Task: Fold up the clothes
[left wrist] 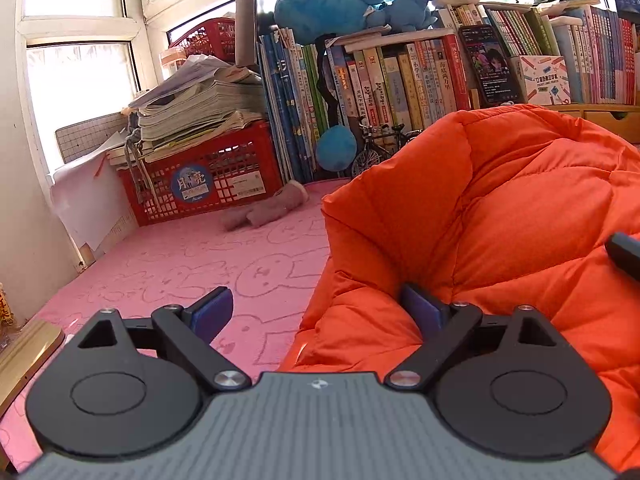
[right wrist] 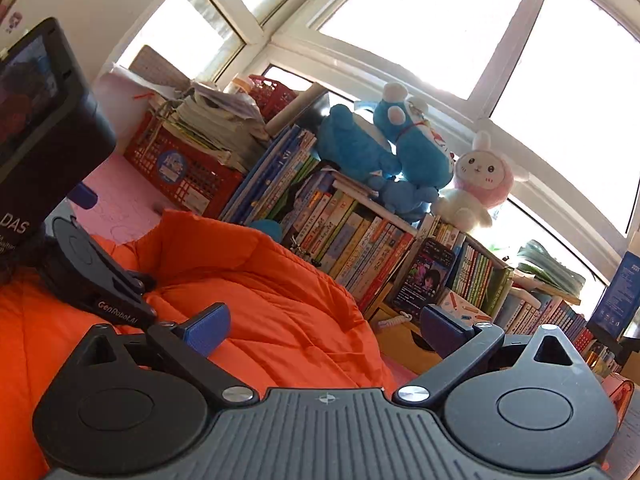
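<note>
On the pink blanket [left wrist: 168, 264], in front of a packed bookshelf [left wrist: 400, 76], lies a puffy orange jacket [left wrist: 500, 216], one part standing up in a loose, rumpled ridge. Both tools are spread wide and grasp nothing: the left gripper [left wrist: 320, 312] straddles the jacket's near edge, one pad over bare blanket, while the right gripper [right wrist: 324, 328] hangs above the padded cloth. This looks like the pause between folds; next, each tool likely needs to close on an edge and carry it across.
</note>
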Tool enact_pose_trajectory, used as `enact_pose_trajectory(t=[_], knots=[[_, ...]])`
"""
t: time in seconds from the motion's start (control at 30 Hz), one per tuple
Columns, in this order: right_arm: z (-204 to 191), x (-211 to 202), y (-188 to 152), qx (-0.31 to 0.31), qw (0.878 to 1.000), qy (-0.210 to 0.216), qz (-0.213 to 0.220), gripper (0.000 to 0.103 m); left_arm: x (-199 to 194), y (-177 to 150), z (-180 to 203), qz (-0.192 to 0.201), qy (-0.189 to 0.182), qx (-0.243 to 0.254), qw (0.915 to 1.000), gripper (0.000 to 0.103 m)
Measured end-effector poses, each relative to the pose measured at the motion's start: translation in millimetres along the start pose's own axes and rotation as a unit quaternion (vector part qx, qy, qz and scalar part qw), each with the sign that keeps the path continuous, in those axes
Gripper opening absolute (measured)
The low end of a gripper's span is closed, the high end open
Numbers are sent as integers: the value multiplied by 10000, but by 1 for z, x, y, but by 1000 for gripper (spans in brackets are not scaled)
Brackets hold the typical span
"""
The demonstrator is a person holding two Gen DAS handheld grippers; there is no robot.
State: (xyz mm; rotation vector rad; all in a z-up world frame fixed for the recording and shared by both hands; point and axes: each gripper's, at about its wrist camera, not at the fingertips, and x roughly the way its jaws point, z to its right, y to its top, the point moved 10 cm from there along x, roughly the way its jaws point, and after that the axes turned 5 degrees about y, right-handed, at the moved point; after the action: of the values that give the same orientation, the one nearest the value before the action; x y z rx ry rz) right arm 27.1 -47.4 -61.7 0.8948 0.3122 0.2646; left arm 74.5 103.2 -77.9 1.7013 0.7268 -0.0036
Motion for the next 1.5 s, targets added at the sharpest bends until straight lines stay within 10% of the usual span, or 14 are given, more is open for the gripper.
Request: enact_pose_trajectory(t=[0.63,0.73,0.87,1.03,1.5], knots=[[39,-24,-48,-205,9986,-331,-367,100,-32,11,-18,348,-30,39,9994,97],[53,-19,-15,601,9977,166,-263,95,-42,11,-24,434,-2,-64,9990,97],[51,10,37,1541,9803,1226,-174,62,-40,5,-24,402,38,-64,9992,98],[11,72,77,1355,9716,1916,-315,49,-33,-1,-27,308,-101,-263,9991,98],[-62,151,18,740,9609,2245,-1442,49,-12,-18,-35,-119,-506,-825,9952,99]])
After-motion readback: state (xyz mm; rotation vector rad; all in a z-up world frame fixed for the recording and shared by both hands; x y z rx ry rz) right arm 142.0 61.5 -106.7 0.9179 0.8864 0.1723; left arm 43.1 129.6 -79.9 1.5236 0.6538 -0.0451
